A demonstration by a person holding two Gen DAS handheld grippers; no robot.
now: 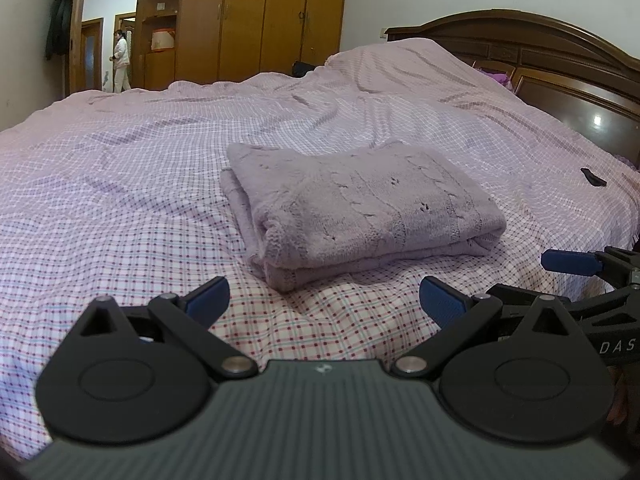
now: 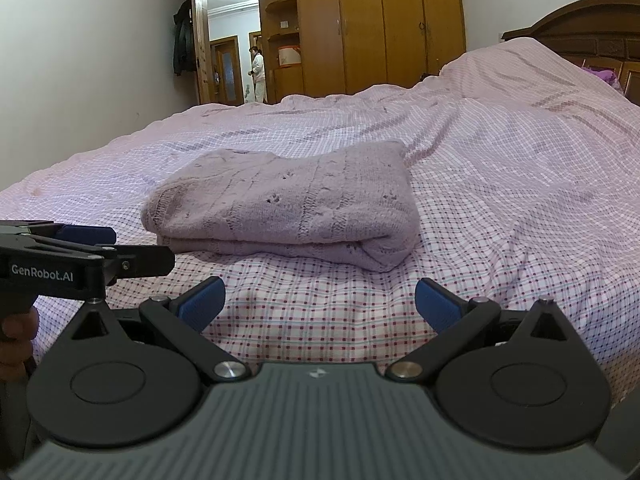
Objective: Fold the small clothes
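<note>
A lilac knitted sweater (image 1: 360, 212) lies folded into a thick rectangle on the checked bed cover (image 1: 120, 184). My left gripper (image 1: 324, 300) is open just in front of it, with nothing between its blue pads. In the right wrist view the same folded sweater (image 2: 288, 204) sits ahead and slightly left. My right gripper (image 2: 320, 300) is open too and holds nothing. Each gripper shows in the other's view: the right one (image 1: 576, 264) at the right edge, the left one (image 2: 80, 252) at the left edge, held by a hand.
A dark wooden headboard (image 1: 540, 52) stands at the right. A small black object (image 1: 593, 177) lies on the cover near it. Wooden wardrobes (image 1: 260, 16) line the far wall. A person (image 1: 120, 60) stands in the lit doorway beyond the bed.
</note>
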